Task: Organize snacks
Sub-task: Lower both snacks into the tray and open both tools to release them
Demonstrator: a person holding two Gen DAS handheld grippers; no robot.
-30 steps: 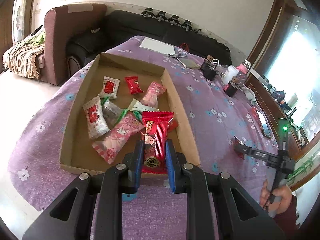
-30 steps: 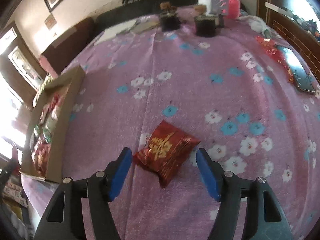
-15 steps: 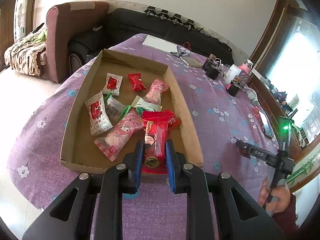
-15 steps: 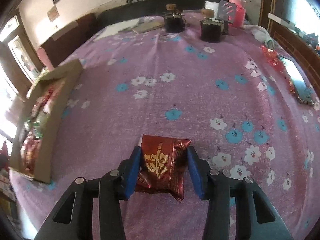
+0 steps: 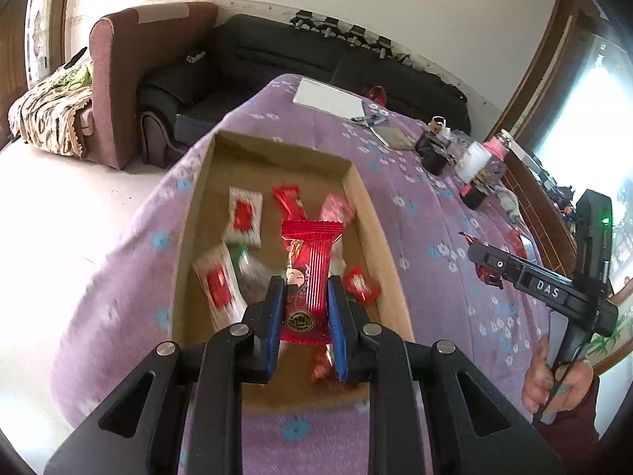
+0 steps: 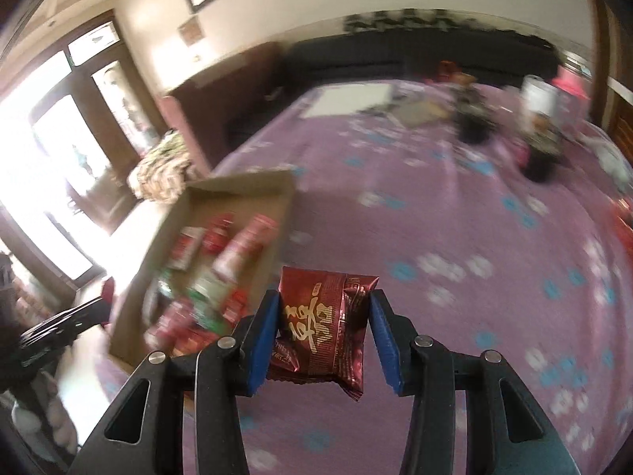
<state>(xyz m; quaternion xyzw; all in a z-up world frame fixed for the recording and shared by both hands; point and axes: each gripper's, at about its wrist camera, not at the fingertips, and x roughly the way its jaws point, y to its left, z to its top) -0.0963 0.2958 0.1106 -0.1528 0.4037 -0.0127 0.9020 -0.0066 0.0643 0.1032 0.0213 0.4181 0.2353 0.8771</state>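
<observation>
My left gripper [image 5: 304, 318] is shut on a long red snack packet [image 5: 308, 273] and holds it above the near half of the cardboard tray [image 5: 368, 213]. The tray holds several wrapped snacks, red, white and pink. My right gripper [image 6: 322, 336] is shut on a dark red packet with gold writing [image 6: 324, 320], lifted above the purple flowered cloth [image 6: 455, 245]. The tray [image 6: 277, 221] lies to its left in the right wrist view. The right gripper also shows in the left wrist view [image 5: 486, 261], right of the tray.
A white paper [image 5: 328, 99], dark jars [image 5: 431, 154], a white and a pink container [image 5: 474, 158] stand at the table's far right. A red packet [image 5: 516, 237] lies near the right edge. A sofa and armchair [image 5: 118, 79] stand beyond the table.
My right gripper closed on the dark red packet, lifted it and swung left toward the tray. My left gripper moved forward with its red packet, from the tray's near edge to over its inside.
</observation>
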